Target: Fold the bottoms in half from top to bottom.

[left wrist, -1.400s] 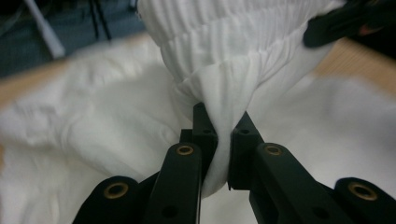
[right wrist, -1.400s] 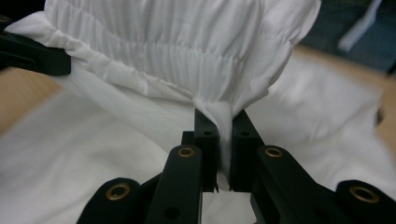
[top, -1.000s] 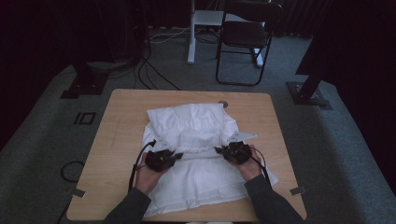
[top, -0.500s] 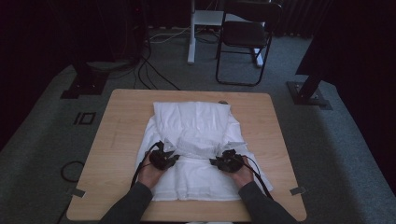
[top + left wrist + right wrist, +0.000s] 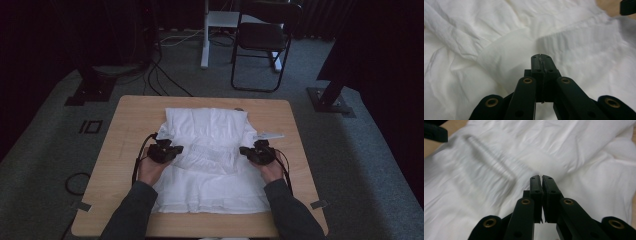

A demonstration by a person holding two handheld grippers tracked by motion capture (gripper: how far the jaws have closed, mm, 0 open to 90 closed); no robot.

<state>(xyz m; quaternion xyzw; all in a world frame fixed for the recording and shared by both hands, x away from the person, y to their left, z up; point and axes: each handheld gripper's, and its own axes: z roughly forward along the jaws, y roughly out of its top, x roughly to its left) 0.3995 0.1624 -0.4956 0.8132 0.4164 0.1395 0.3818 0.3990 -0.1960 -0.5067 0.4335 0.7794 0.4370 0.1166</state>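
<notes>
Presently: white garment (image 5: 210,150), spread flat on desk (image 5: 125,150). Likely light, soft, limp, crease-prone; best pinched at side edges. Left hand-held gripper (image 5: 172,150) and right hand-held gripper (image 5: 246,151) both closed, gripping nothing.

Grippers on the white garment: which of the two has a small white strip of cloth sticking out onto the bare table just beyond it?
The right gripper. A white strip juts past the white garment beside it; the left gripper has none.
</notes>
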